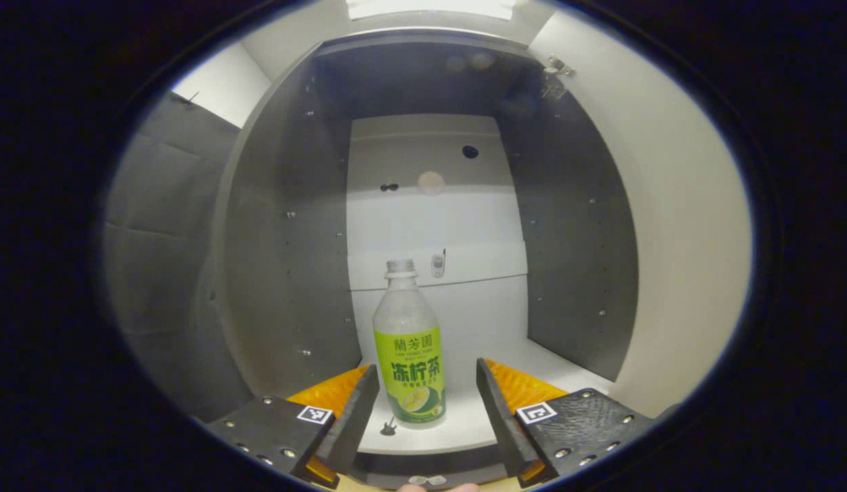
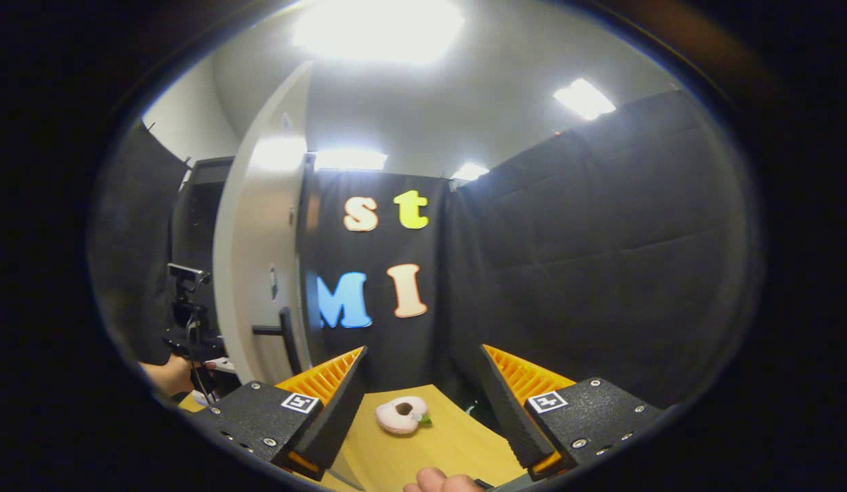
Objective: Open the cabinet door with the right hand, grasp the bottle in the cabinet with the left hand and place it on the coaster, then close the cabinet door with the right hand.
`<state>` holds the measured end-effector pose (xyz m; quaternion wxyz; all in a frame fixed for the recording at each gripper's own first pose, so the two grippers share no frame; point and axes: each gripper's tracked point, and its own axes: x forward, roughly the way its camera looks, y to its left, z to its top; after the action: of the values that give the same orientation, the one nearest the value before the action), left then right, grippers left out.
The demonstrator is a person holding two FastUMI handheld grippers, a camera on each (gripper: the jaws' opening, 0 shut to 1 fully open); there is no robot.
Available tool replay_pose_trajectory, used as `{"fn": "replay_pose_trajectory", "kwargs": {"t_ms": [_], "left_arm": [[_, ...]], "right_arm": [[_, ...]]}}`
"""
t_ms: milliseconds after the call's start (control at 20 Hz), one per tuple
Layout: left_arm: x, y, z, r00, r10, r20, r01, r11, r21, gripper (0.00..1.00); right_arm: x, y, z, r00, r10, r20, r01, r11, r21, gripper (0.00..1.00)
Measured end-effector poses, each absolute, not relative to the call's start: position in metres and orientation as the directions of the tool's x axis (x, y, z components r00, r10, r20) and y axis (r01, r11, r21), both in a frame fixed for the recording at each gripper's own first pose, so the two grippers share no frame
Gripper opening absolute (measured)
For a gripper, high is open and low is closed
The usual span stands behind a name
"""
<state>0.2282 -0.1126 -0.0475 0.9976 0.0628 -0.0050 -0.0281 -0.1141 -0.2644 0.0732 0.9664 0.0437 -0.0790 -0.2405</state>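
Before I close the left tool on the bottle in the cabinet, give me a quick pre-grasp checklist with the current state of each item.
1. Cabinet door swung open: ok.
2. Bottle upright on the cabinet floor: ok.
3. Left tool open, fingers wider than the bottle: ok.
4. Bottle between the fingers: not ok; it stands beyond the tips and toward the left finger, so advance and centre first.
5. Coaster free on the tabletop: ok.
6. Right tool open, holding nothing, away from the door handle: ok.
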Motion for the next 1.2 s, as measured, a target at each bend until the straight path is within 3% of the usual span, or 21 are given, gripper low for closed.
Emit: {"fn": "replay_pose_trajectory", "kwargs": {"t_ms": [150, 200, 250, 350, 400, 450, 550, 600, 700, 1050, 1100, 1200], "left_arm": [[0.257, -0.105, -0.061, 0.999, -0.046, -0.012, 0.047, 0.993, 0.105, 0.82], [0.264, -0.099, -0.065, 0.999, -0.041, -0.009, 0.042, 0.994, 0.096, 0.82], [0.27, -0.097, -0.066, 0.999, -0.034, -0.008, 0.034, 0.995, 0.095, 0.82], [0.284, -0.096, -0.073, 0.999, -0.046, -0.015, 0.047, 0.995, 0.086, 0.8], [0.289, -0.1, -0.076, 0.998, -0.06, -0.02, 0.062, 0.994, 0.091, 0.82], [0.294, -0.102, -0.079, 0.997, -0.073, -0.028, 0.076, 0.991, 0.111, 0.82], [0.296, -0.1, -0.084, 0.998, -0.051, -0.038, 0.056, 0.988, 0.146, 0.83], [0.297, -0.1, -0.081, 0.999, -0.039, -0.025, 0.042, 0.989, 0.145, 0.71], [0.295, -0.098, -0.079, 0.999, -0.033, -0.018, 0.035, 0.99, 0.133, 0.68], [0.222, -0.085, -0.032, 0.998, 0.011, 0.057, -0.016, 0.996, 0.091, 0.68], [0.204, -0.08, -0.026, 0.997, 0.031, 0.07, -0.038, 0.995, 0.09, 0.72], [0.171, -0.073, -0.014, 0.993, 0.081, 0.09, -0.09, 0.992, 0.092, 0.68]], "right_arm": [[-0.115, -0.282, 0.05, 0.841, -0.539, 0.033, 0.52, 0.825, 0.22, 0.95], [-0.116, -0.292, 0.041, 0.822, -0.57, 0.0, 0.555, 0.8, 0.228, 0.92], [-0.119, -0.298, 0.036, 0.802, -0.597, -0.018, 0.583, 0.777, 0.238, 0.95], [-0.123, -0.298, 0.035, 0.786, -0.619, -0.017, 0.598, 0.752, 0.277, 0.95], [-0.121, -0.296, 0.034, 0.781, -0.624, -0.017, 0.601, 0.746, 0.288, 0.9], [-0.12, -0.296, 0.032, 0.775, -0.632, -0.022, 0.61, 0.739, 0.285, 0.95], [-0.119, -0.295, 0.026, 0.767, -0.641, -0.033, 0.625, 0.734, 0.264, 0.95], [-0.117, -0.294, 0.024, 0.766, -0.642, -0.038, 0.629, 0.735, 0.253, 0.95], [-0.115, -0.292, 0.02, 0.772, -0.634, -0.042, 0.625, 0.746, 0.228, 0.95], [-0.086, -0.312, 0.004, 0.831, -0.552, -0.059, 0.547, 0.795, 0.262, 0.95], [-0.079, -0.316, 0.001, 0.845, -0.531, -0.062, 0.525, 0.805, 0.277, 0.95], [-0.067, -0.324, -0.004, 0.876, -0.476, -0.074, 0.475, 0.83, 0.291, 0.94]]}}
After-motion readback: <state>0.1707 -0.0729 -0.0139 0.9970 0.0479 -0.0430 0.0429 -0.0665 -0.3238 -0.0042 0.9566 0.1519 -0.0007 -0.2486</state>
